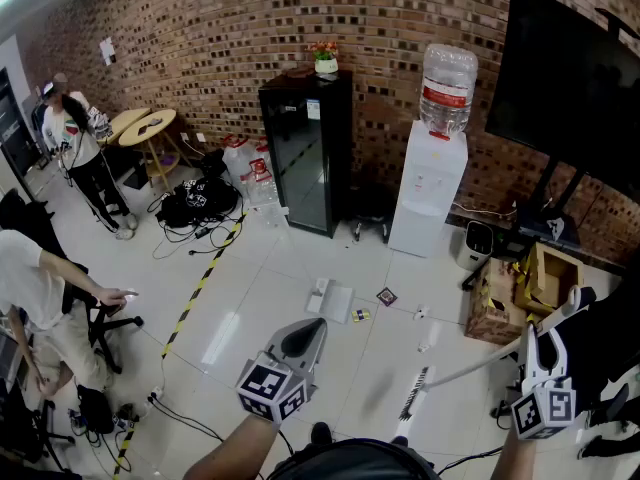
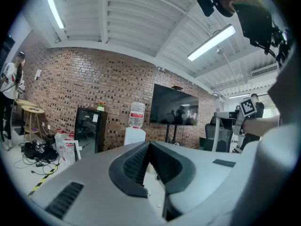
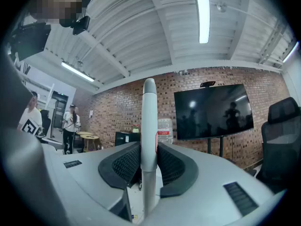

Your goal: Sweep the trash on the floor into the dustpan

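Observation:
My right gripper (image 1: 540,346) is at the lower right, shut on a pale broom handle (image 1: 470,368). The handle slopes down and left to the dark broom head (image 1: 413,394), which is on the floor near my feet. In the right gripper view the handle (image 3: 149,121) stands upright, clamped in that gripper (image 3: 149,163). My left gripper (image 1: 303,338) hovers at the lower middle, shut, with nothing showing in it (image 2: 149,155). Trash lies ahead on the white tiles: a white sheet (image 1: 335,301), a small dark square piece (image 1: 386,295), a tiny yellow bit (image 1: 360,315) and white scraps (image 1: 424,346). I cannot pick out a dustpan.
A black glass-door cabinet (image 1: 300,153) and a white water dispenser (image 1: 430,188) stand by the brick wall. Cardboard boxes (image 1: 515,290) sit at the right under a big TV (image 1: 575,78). Cables (image 1: 195,203), a striped tape line (image 1: 195,293) and two people (image 1: 40,288) are at the left.

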The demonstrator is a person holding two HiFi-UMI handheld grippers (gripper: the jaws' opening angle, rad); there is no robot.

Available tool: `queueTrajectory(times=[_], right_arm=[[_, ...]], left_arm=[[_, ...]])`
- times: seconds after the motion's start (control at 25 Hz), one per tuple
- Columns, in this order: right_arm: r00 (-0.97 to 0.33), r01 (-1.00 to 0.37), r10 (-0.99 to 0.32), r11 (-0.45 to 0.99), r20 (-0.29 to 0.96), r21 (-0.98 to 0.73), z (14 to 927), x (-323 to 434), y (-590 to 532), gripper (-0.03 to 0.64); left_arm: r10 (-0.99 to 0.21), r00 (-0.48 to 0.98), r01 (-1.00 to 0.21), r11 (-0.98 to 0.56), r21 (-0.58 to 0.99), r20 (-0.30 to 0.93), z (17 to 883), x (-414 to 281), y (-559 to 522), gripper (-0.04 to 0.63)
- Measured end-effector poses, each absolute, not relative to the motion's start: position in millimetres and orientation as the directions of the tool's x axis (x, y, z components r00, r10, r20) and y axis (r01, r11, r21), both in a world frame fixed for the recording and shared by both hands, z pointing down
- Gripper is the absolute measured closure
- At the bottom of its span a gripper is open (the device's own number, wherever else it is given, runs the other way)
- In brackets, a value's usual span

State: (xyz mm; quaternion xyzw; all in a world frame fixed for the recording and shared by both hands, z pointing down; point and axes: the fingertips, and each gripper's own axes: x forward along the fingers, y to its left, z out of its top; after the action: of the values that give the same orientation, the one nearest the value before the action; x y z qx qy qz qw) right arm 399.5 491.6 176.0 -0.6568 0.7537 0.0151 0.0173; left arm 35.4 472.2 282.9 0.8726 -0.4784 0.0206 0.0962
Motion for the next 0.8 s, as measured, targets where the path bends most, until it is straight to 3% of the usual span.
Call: queueTrajectory(times=[0.44,0.8], right_arm=[[-0.081,-0.997,-0.995,0.080,-0.056,0.015,197,330,430,0.491],[-0.108,-0.994,-0.993,0.107,-0.054,0.012,213,291,351,0.491]], left_arm=[[-0.801,0.582,-0.811,-0.560,0.169,0.139,305,-56,425,0.586],[-0.803,0.575,-0.815,-0.549,0.184,0.156,325,-86,358,0.586]])
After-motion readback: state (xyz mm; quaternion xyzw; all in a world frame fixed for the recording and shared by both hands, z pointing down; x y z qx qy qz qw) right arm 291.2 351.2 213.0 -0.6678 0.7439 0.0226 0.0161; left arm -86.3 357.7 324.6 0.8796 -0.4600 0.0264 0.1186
